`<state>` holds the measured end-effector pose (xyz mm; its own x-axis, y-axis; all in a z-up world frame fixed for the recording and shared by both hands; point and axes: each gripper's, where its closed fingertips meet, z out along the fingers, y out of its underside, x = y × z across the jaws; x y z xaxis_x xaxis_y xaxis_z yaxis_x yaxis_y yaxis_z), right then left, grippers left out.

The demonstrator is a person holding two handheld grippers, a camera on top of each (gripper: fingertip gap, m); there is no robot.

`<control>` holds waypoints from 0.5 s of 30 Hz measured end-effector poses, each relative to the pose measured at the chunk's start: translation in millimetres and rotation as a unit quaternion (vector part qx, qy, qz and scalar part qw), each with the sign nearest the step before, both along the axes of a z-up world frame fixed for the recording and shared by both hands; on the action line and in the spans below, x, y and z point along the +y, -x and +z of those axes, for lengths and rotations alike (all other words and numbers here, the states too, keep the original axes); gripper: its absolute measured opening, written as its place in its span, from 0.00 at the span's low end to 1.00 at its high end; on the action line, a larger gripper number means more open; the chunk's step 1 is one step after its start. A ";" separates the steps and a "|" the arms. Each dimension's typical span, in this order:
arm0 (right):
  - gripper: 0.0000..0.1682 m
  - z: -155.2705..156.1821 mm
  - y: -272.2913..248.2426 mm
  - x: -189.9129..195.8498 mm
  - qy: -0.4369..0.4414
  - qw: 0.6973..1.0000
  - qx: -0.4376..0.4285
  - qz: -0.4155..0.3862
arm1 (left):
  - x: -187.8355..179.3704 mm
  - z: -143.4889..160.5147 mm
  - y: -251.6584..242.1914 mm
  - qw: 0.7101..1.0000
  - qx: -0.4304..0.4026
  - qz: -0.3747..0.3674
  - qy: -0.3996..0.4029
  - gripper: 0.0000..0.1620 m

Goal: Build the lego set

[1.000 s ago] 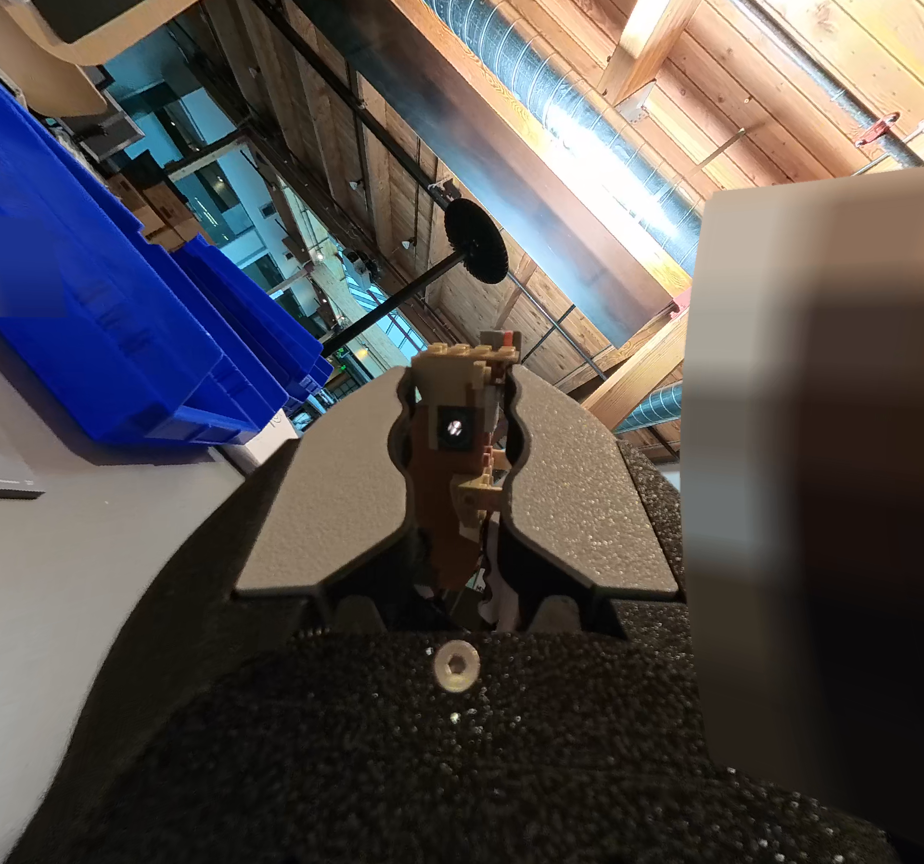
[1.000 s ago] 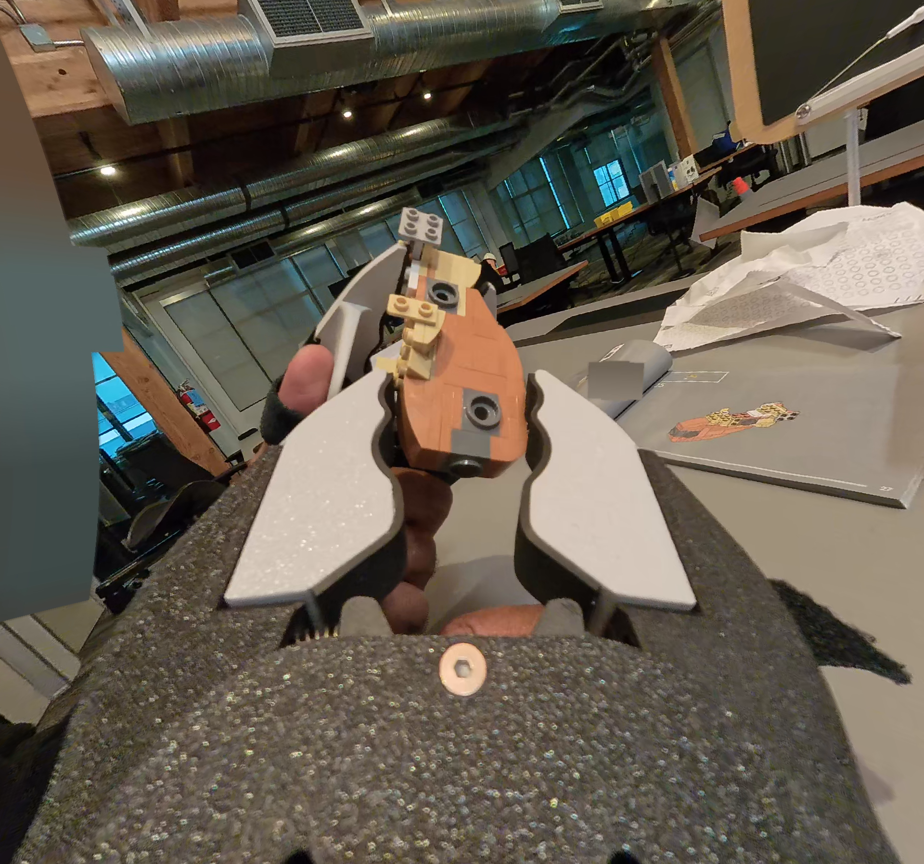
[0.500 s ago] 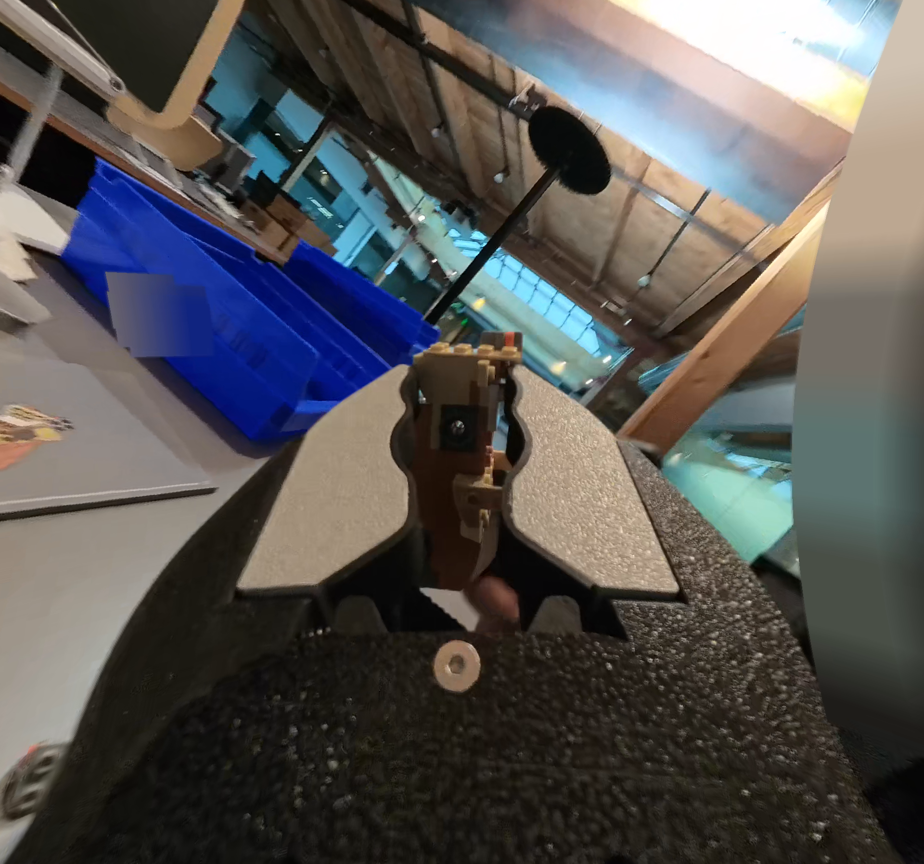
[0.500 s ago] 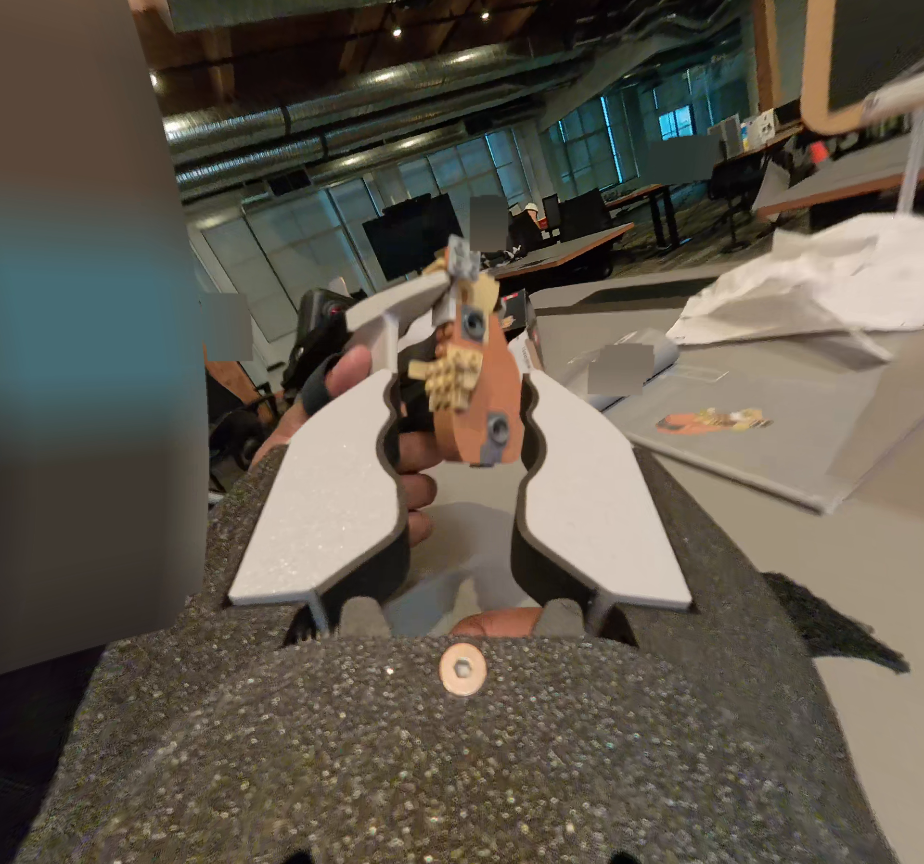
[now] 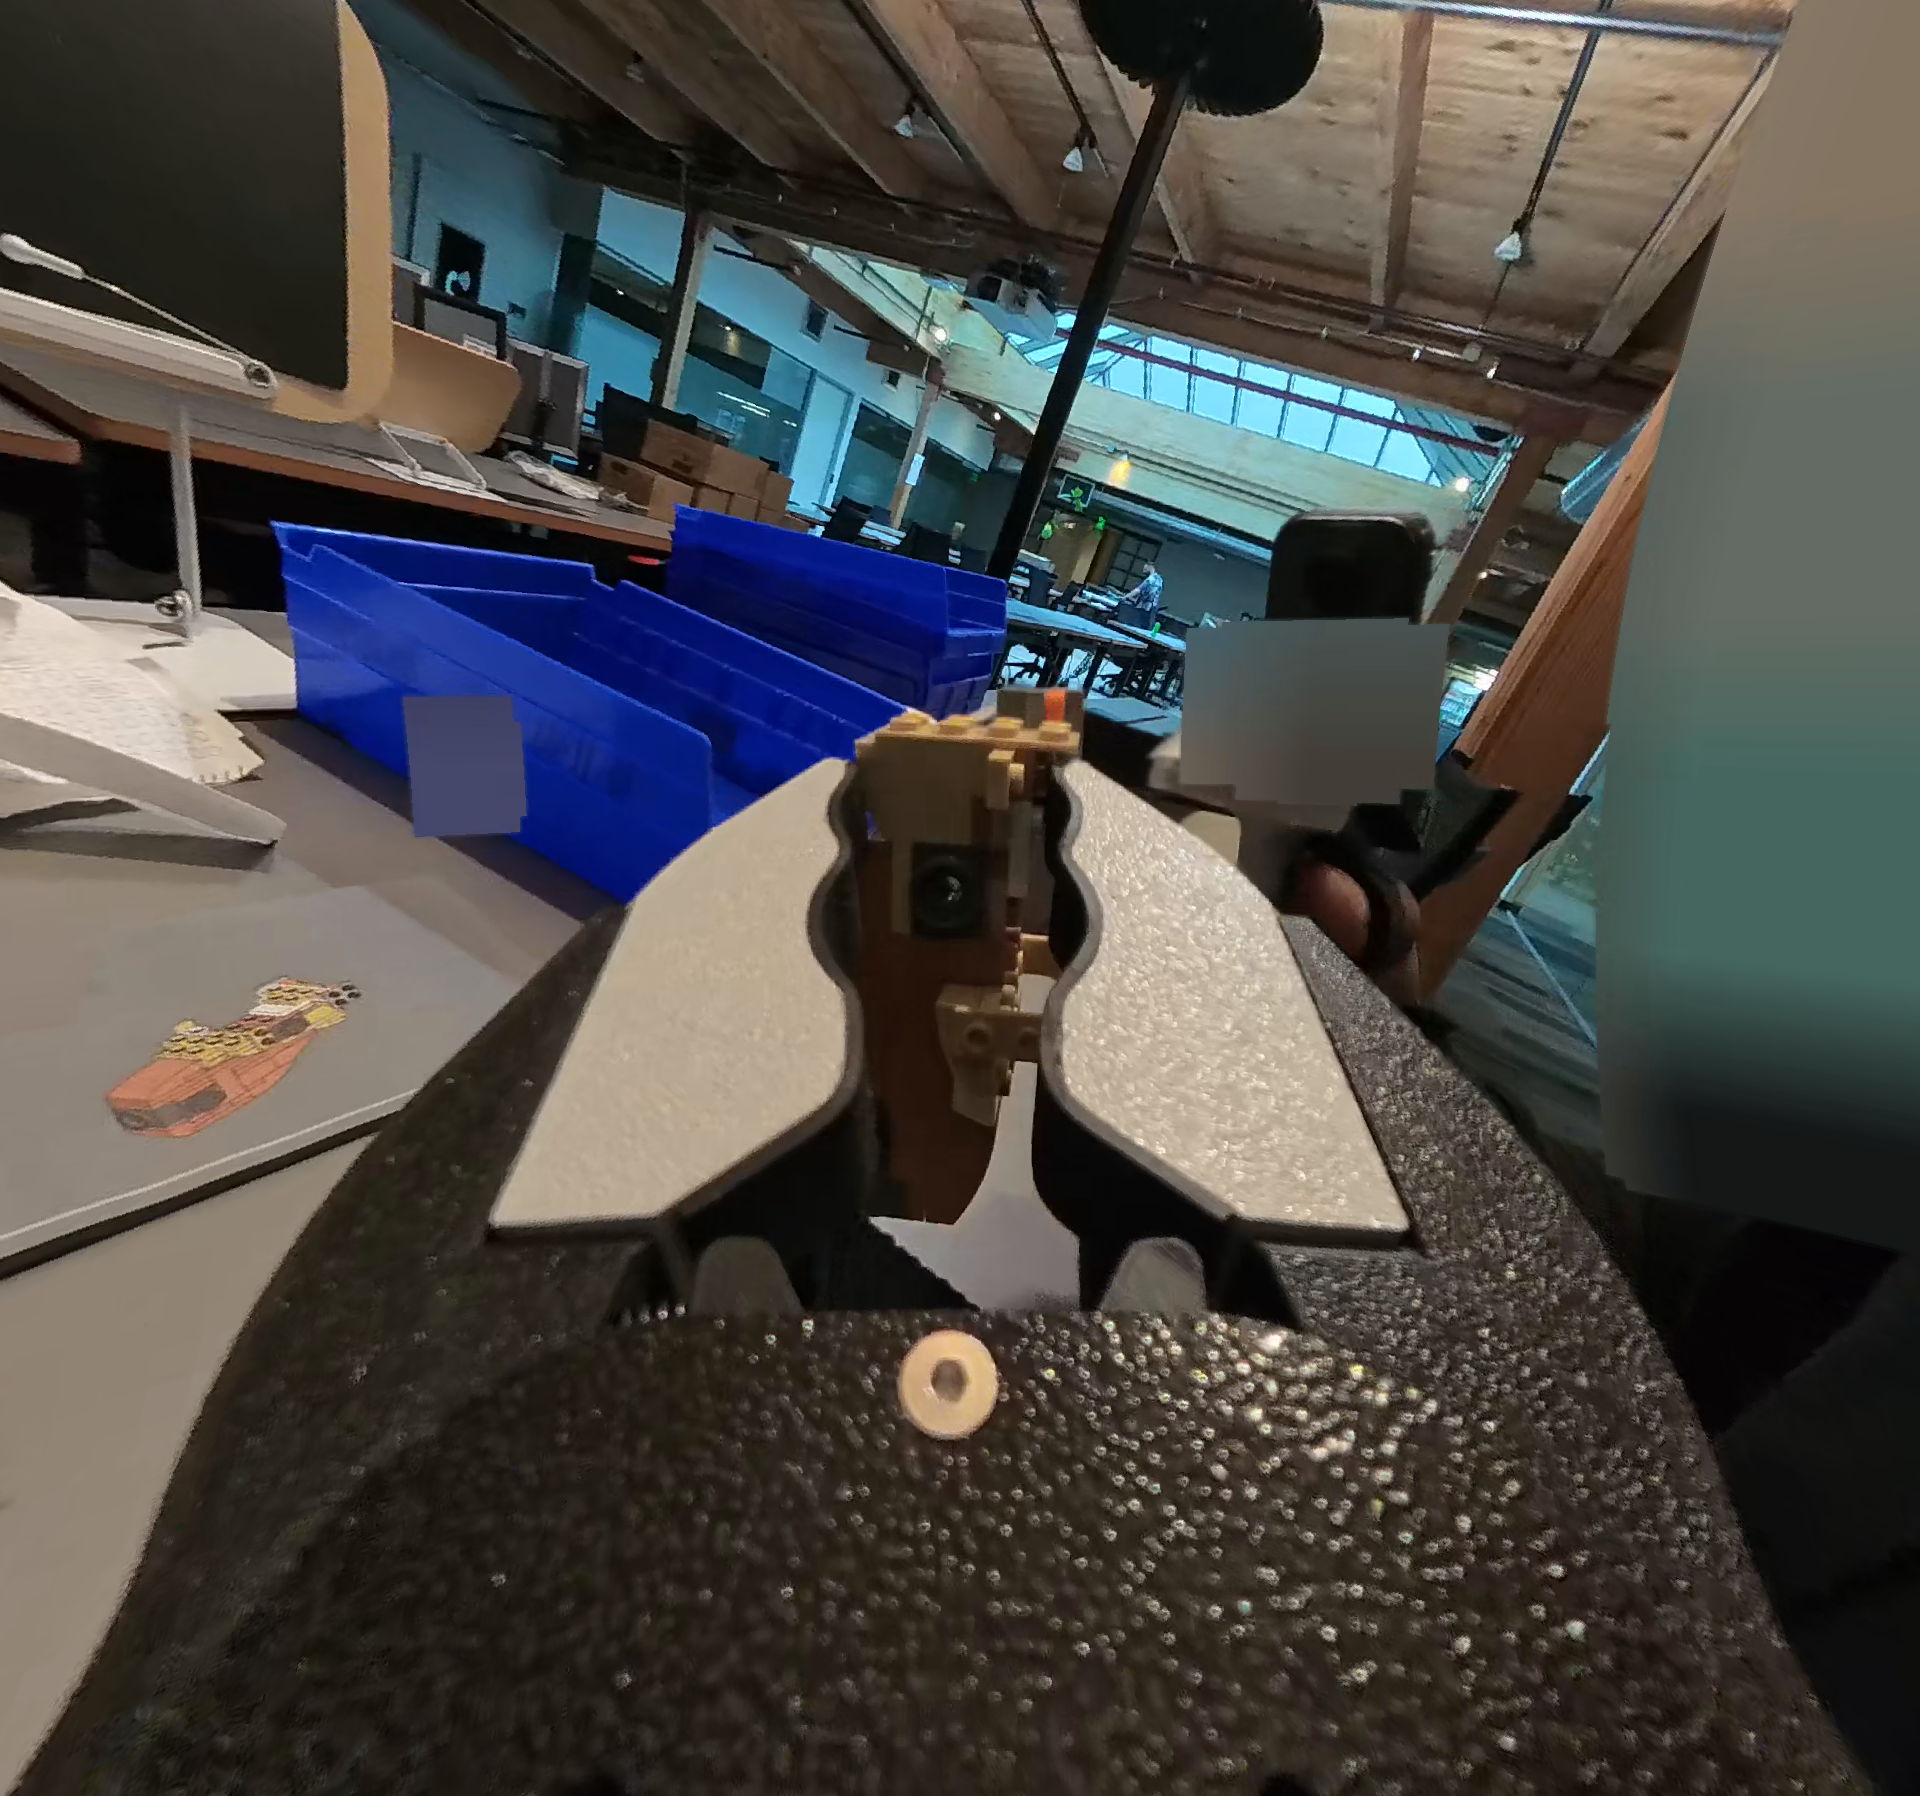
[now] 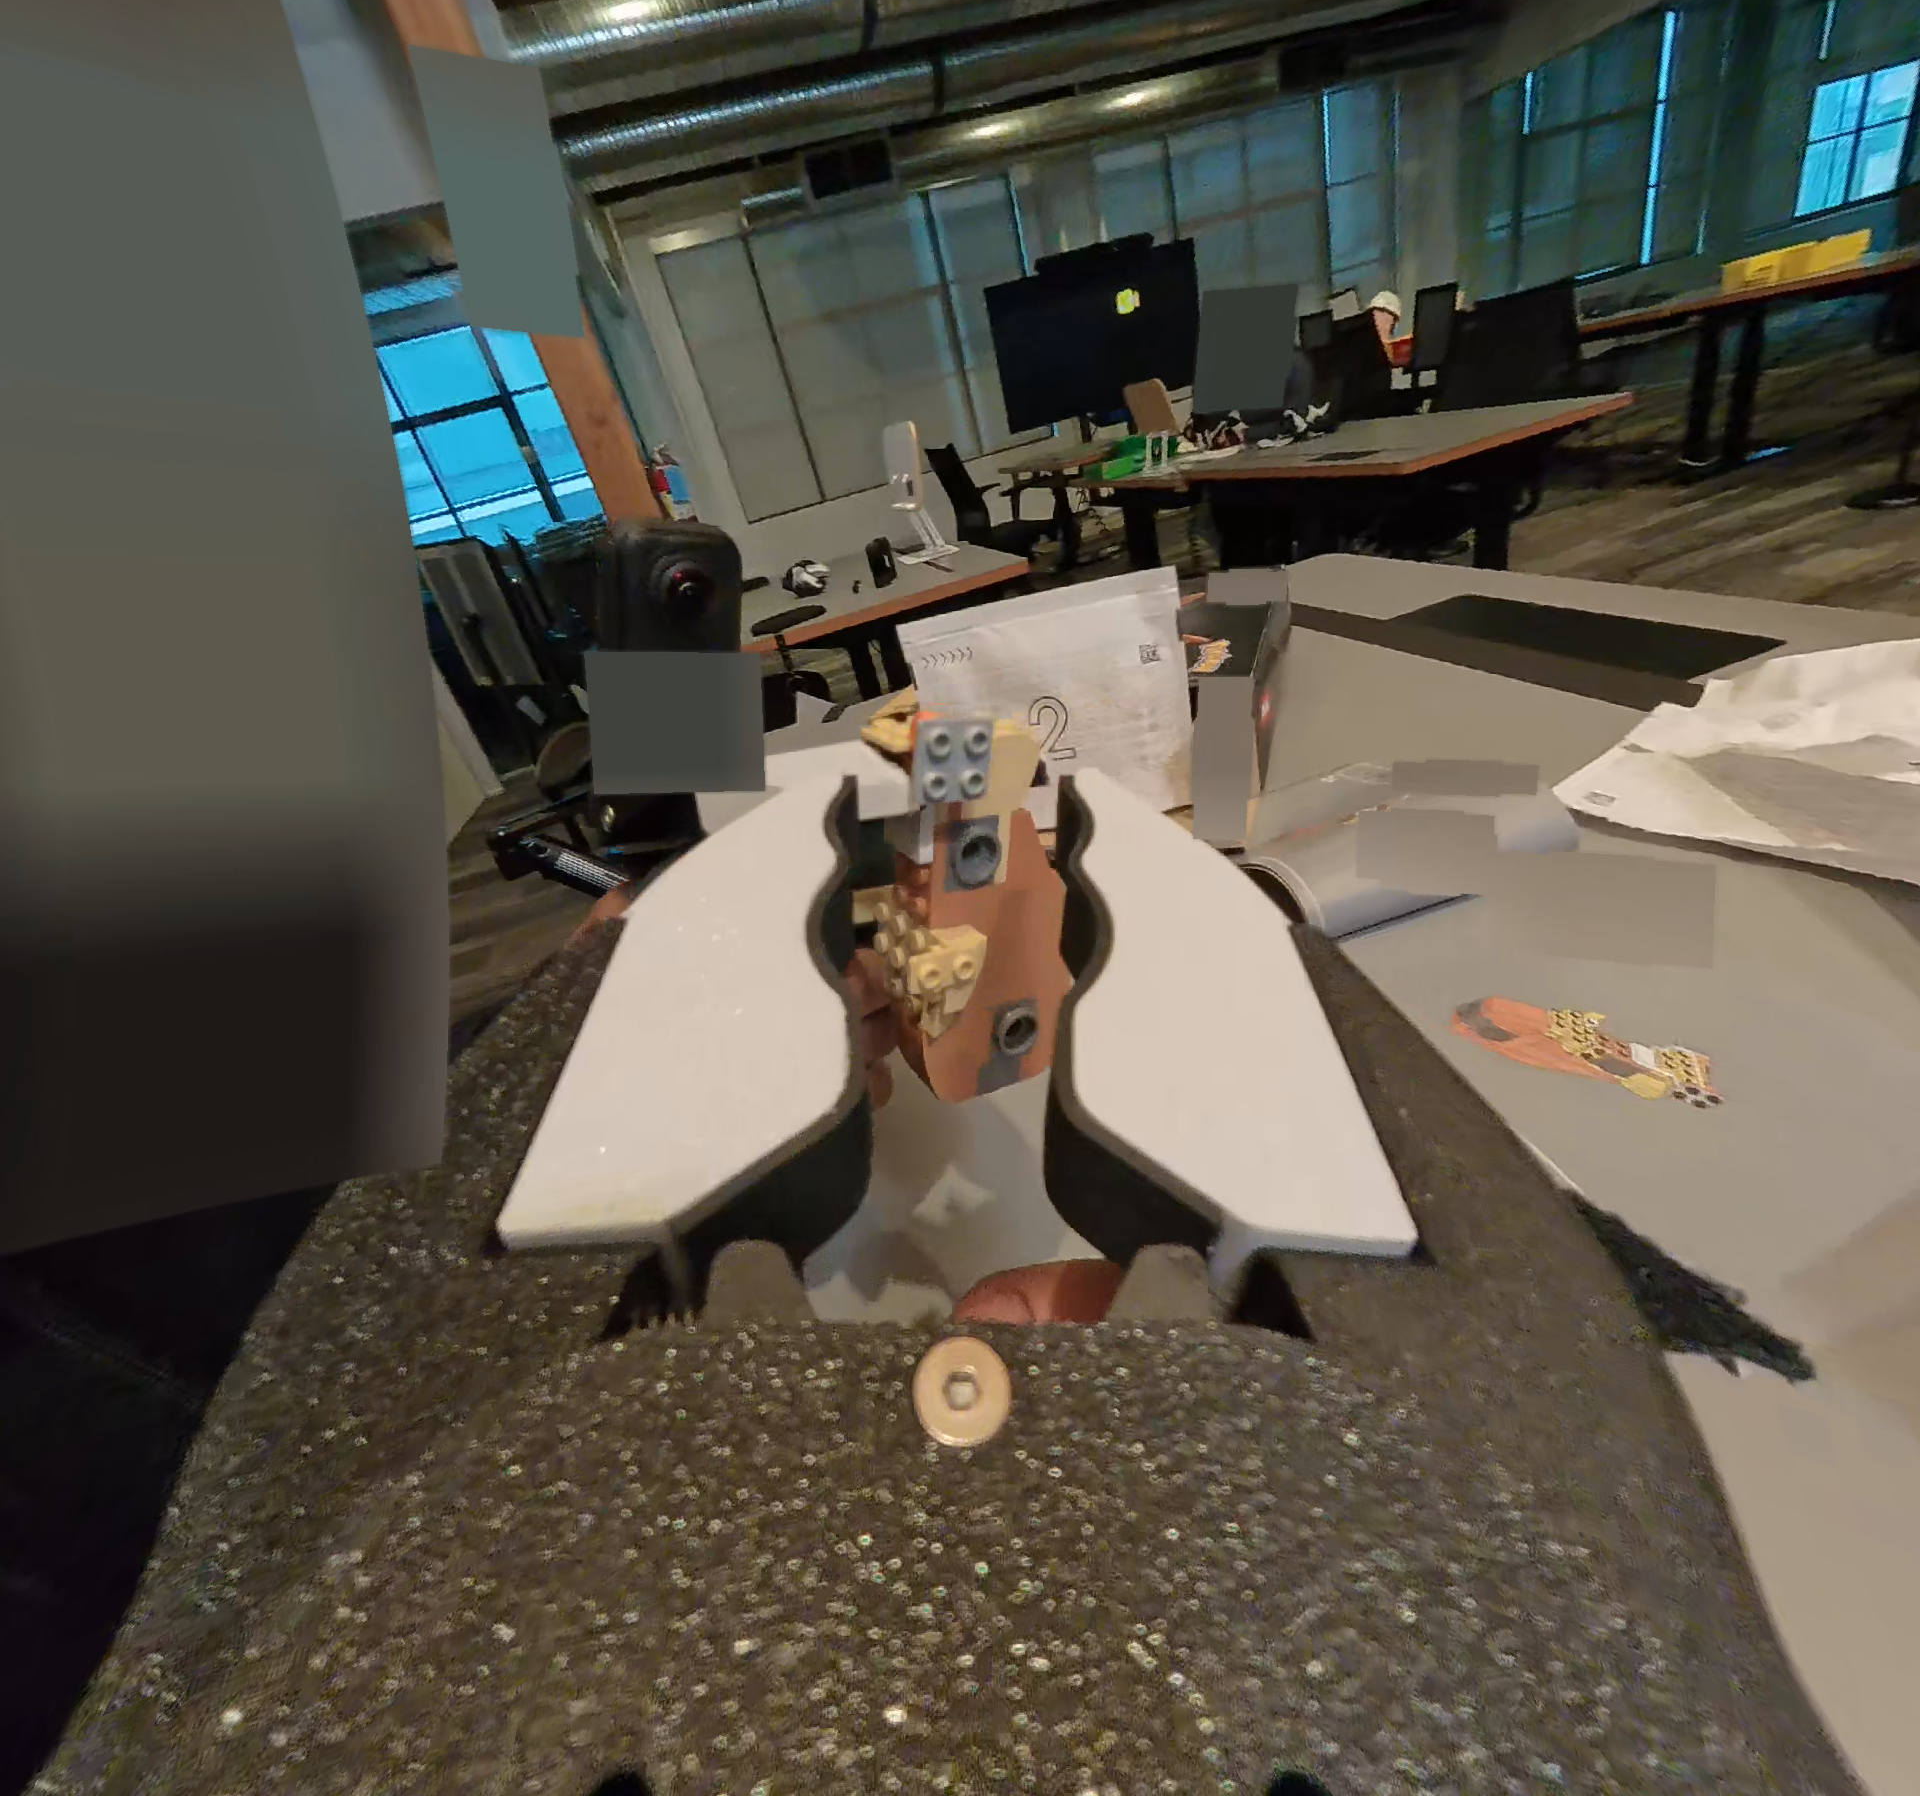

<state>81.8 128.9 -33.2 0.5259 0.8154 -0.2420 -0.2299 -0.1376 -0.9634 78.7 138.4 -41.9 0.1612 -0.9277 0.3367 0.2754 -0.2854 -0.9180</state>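
Left gripper (image 5: pixel 956 790) clamped on brown lego model (image 5: pixel 935 977), held above grey table (image 5: pixel 156 1331). Right gripper (image 6: pixel 956 811) flanking same model (image 6: pixel 987 957), jaws slightly apart, contact unclear. Blue bins (image 5: pixel 582 666) behind.

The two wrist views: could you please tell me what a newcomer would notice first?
A half-built brown and tan brick model sits clamped in the left gripper, and shows between the right gripper's fingers too. Stacked bright blue plastic bins stand behind on the left, and an open grey instruction booklet lies on the table.
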 end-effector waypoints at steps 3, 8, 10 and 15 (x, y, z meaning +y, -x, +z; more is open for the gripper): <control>0.20 -1.0 0.1 0.0 -0.004 1.000 -0.008 0.008 | -4.7 -0.4 -0.2 1.000 0.008 0.001 -0.024 0.20; 0.19 -3.6 5.2 -6.4 -0.021 0.999 -0.034 0.028 | -11.0 0.5 -0.4 0.995 0.033 0.018 -0.090 0.20; 0.17 -2.5 5.7 -8.6 -0.030 0.998 -0.037 0.035 | -13.5 0.7 -0.5 0.991 0.046 0.030 -0.122 0.20; 0.14 -1.6 4.5 -14.2 -0.058 0.996 -0.048 0.049 | -20.8 2.2 -0.4 0.981 0.063 0.037 -0.177 0.20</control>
